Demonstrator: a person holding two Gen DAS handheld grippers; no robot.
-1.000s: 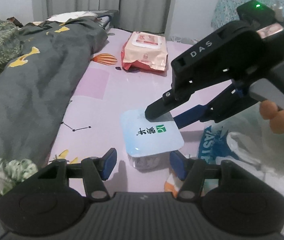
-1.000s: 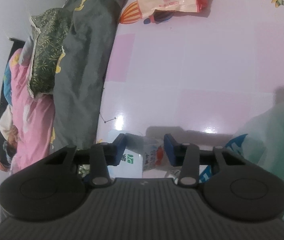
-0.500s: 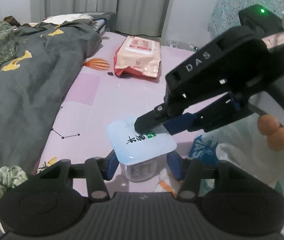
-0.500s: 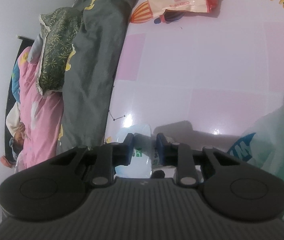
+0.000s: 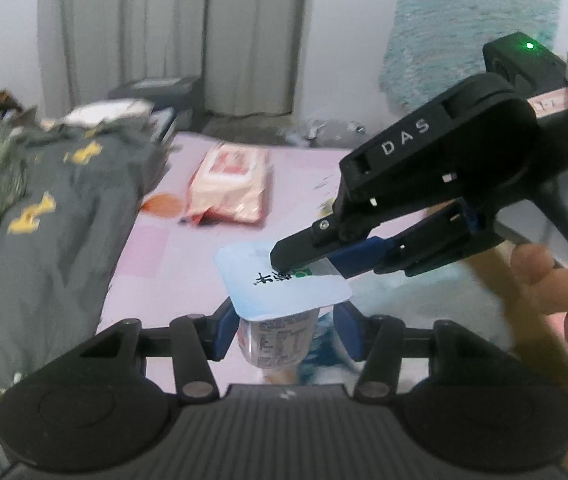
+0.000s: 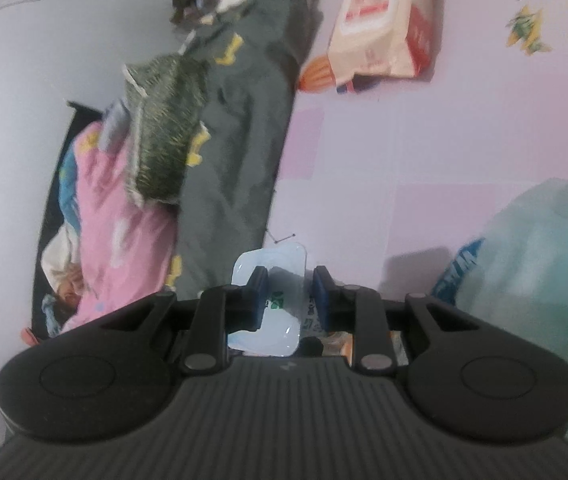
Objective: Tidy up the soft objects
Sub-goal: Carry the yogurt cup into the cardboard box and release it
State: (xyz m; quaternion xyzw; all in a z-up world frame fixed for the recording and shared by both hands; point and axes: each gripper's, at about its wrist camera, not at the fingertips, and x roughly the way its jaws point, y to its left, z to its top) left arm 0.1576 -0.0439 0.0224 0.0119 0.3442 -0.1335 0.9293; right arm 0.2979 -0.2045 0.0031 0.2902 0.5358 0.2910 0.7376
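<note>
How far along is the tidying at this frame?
Nothing visibly put away yet. In hand: the right gripper pinches the foil lid rim of the yogurt cup, lifted off the bed; the left gripper brackets it, open. Left: the wipes pack lies on the pink sheet; the plastic bag waits nearby.

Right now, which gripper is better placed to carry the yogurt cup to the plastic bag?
Right. The right gripper pinches the yogurt cup at its lid edge; the left gripper only brackets it, open.
</note>
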